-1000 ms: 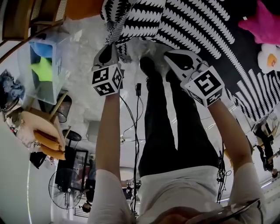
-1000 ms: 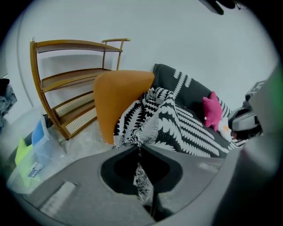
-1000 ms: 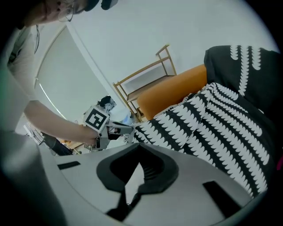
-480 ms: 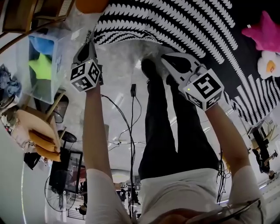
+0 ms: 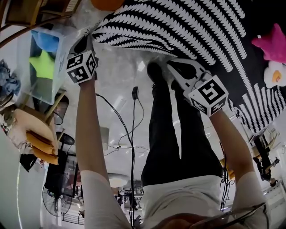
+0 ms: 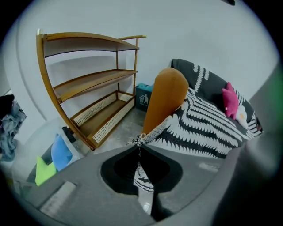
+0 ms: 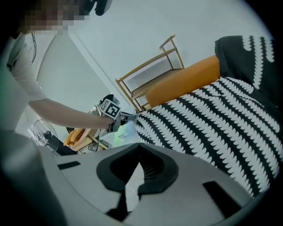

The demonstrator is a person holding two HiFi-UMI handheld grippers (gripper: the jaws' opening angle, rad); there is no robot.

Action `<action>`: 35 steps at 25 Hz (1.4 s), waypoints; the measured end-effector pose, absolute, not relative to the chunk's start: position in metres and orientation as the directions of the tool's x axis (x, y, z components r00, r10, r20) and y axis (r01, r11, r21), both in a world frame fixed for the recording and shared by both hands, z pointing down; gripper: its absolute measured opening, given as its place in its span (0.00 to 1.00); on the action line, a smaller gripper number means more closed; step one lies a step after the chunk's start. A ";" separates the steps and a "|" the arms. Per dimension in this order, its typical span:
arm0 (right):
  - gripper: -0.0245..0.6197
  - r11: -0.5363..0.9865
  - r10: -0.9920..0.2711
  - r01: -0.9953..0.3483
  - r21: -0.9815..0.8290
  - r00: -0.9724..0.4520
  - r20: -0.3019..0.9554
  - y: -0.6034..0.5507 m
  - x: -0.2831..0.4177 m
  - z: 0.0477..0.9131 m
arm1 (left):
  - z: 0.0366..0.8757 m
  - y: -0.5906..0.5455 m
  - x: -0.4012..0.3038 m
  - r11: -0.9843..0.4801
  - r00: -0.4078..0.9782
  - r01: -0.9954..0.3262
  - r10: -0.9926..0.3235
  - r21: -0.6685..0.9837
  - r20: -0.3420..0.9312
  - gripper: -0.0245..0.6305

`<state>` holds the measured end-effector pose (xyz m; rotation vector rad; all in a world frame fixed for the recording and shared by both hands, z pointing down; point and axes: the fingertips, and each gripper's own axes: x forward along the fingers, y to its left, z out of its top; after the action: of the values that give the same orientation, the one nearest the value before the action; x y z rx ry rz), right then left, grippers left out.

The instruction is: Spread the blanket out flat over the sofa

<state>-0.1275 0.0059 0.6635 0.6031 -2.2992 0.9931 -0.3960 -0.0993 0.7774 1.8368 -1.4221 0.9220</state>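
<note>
The black-and-white striped blanket (image 5: pixel 187 27) lies stretched over the dark sofa (image 5: pixel 257 11). My left gripper (image 5: pixel 87 38) is out at the far left, shut on a fringed corner of the blanket (image 6: pixel 140 174); from there the fabric runs taut to the sofa seat (image 6: pixel 203 128). My right gripper (image 5: pixel 176 66) sits by the blanket's near edge in front of the person's feet. Its jaws (image 7: pixel 138 152) are shut with a pale strip of the blanket between them. In the right gripper view the left gripper (image 7: pixel 128 116) pulls the blanket (image 7: pixel 212 119) sideways.
An orange bolster (image 6: pixel 166 95) leans at the sofa's left end, with a curved wooden shelf (image 6: pixel 88 84) and a teal bin (image 6: pixel 142 96) beyond. Pink and white plush toys (image 5: pixel 270 40) lie on the sofa's right. A clear box (image 5: pixel 44 58) and floor cables (image 5: pixel 133 116) are nearby.
My left gripper has swung out to the left and away, drawing the bunched corner with it. The blanket now lies flatter and wider. The right gripper has barely moved.
</note>
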 end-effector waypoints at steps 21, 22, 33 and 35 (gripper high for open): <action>0.04 0.637 -0.201 -0.597 -0.488 -0.739 0.642 0.003 -0.105 0.656 | 0.771 -0.073 -0.374 -0.088 0.140 -0.990 -0.536 0.109 0.832 0.34; 0.04 0.640 -0.203 -0.597 -0.484 -0.739 0.643 0.004 -0.103 0.652 | 0.766 -0.071 -0.367 -0.091 0.151 -0.989 -0.538 0.120 0.829 0.34; 0.04 0.682 -0.248 -0.598 -0.421 -0.731 0.635 -0.005 -0.059 0.565 | 0.653 -0.071 -0.292 -0.129 0.243 -0.970 -0.603 0.208 0.759 0.34; 0.04 0.684 -0.259 -0.602 -0.413 -0.729 0.633 -0.004 -0.051 0.542 | 0.623 -0.069 -0.278 -0.145 0.261 -0.965 -0.617 0.219 0.743 0.34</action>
<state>-0.0514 -0.0044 0.5425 0.6612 -2.3554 0.8412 -0.2776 -0.0688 0.6233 1.8511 -1.4360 0.6489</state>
